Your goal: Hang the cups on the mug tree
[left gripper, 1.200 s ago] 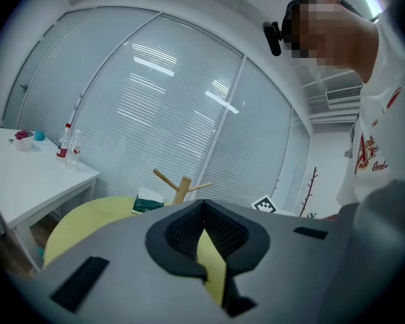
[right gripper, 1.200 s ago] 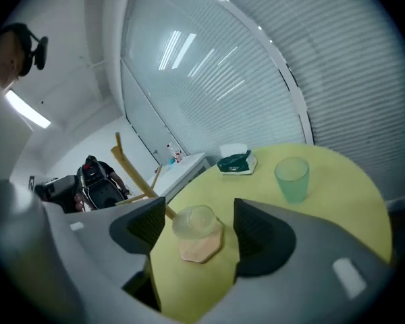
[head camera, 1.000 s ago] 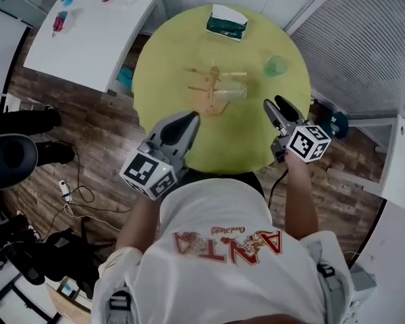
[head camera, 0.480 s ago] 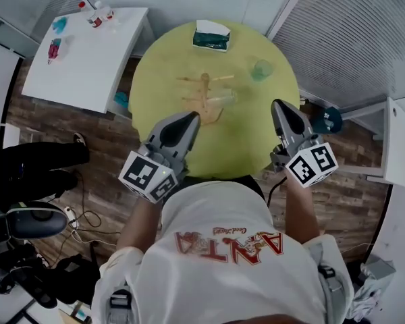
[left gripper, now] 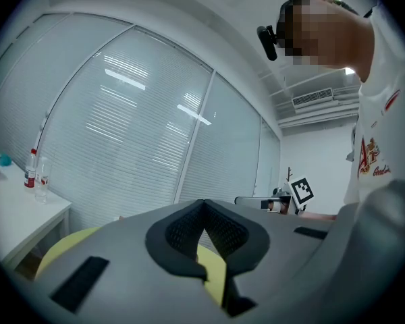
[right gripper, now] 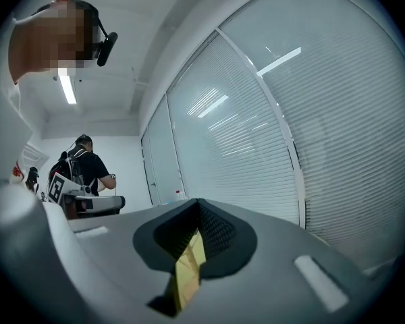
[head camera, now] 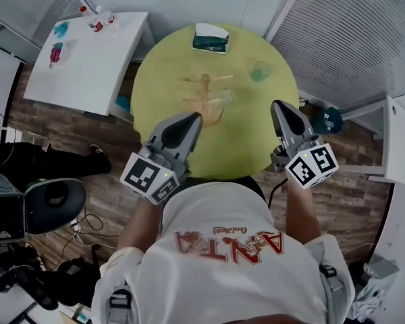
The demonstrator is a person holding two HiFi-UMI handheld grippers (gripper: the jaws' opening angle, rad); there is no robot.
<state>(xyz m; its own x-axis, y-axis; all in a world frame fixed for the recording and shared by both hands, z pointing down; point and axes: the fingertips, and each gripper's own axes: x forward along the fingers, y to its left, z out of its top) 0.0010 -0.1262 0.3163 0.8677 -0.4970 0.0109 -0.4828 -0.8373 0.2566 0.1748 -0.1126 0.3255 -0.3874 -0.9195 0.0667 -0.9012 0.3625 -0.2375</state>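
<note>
Because the right gripper (head camera: 279, 105) has just shut empty like the left gripper (head camera: 194, 116), the green cup (head camera: 260, 71) is still waiting near the mug tree (head camera: 204, 94).

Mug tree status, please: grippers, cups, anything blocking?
Left gripper and right gripper: fingers shut, both empty. Pale wooden mug tree on round yellow table; translucent green cup standing apart, unhung. Nothing blocking.

wood floor (head camera: 115, 150) | window blinds (head camera: 351, 32) (all shut) | white side tbl (head camera: 88, 66)
</note>
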